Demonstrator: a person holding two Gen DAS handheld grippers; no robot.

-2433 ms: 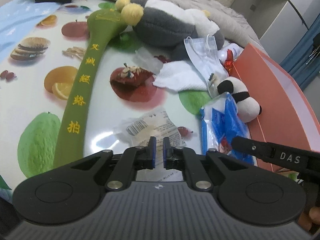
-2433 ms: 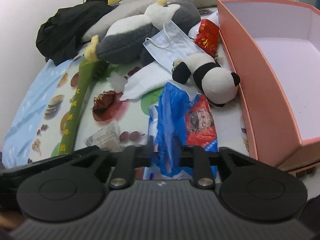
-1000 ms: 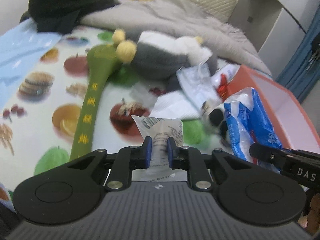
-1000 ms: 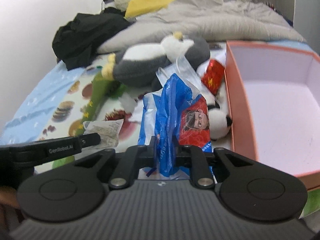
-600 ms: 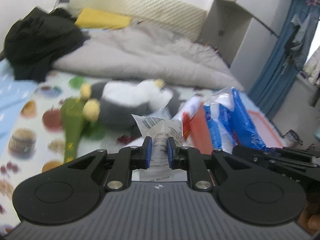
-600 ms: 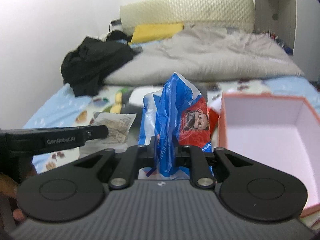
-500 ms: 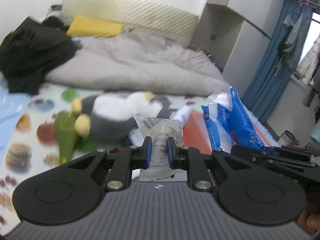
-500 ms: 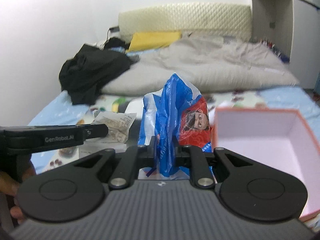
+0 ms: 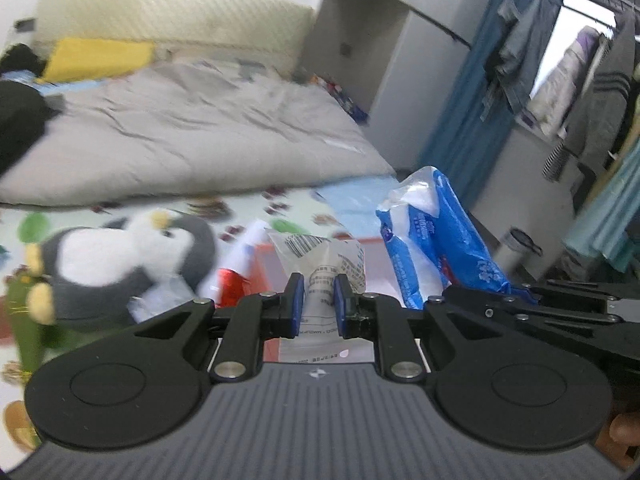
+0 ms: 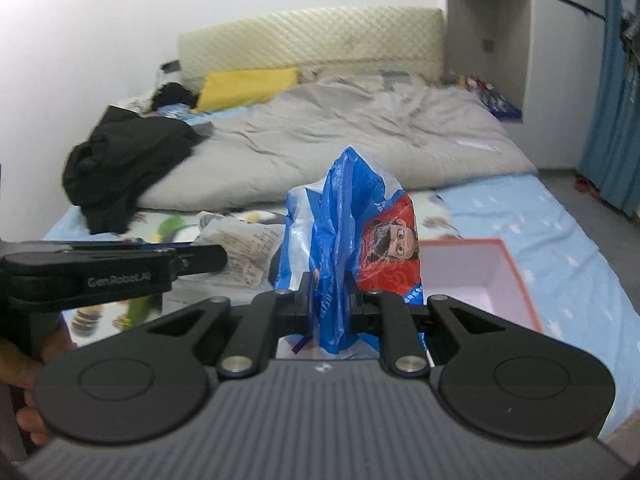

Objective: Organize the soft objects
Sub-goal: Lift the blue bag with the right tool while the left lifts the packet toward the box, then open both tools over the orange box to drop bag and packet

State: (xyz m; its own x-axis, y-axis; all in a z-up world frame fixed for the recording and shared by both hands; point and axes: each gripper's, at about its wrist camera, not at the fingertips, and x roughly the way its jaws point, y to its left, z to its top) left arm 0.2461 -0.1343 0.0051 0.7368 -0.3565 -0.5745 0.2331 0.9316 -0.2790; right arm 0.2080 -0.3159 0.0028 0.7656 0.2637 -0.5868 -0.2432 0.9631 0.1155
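— What does each gripper hold above the bed?

— The left gripper (image 9: pixel 318 300) is clamped on a clear wrapper (image 9: pixel 320 258) with a barcode and printed text; the wrapper stands up between the blue pads (image 9: pixel 297 298) and rises above them. The right gripper (image 10: pixel 330 300) is closed on a blue plastic bag (image 10: pixel 348 216) with a red panel showing a cartoon face; the bag rises well above the fingers and its lower end hangs below them. Both items are lifted off the bedspread, side by side, the wrapper left of the bag.

— And the box?

— A pink box (image 10: pixel 520 280) with a pale lining sits on the bed near its right edge, below and just right of the bag in the right wrist view. Its visible floor is bare, though the bag and gripper hide part of it. In the left wrist view its rim shows behind the wrapper.

— What lies around it?

— A grey and white plush penguin (image 9: pixel 124 264) lies on the fruit-print sheet (image 9: pixel 296 204) to the left of the box, with a red packet (image 9: pixel 230 286) between them. Toward the headboard end are a grey duvet (image 10: pixel 360 140), a black garment (image 10: pixel 120 160) at the left edge and a yellow pillow (image 10: pixel 248 88).
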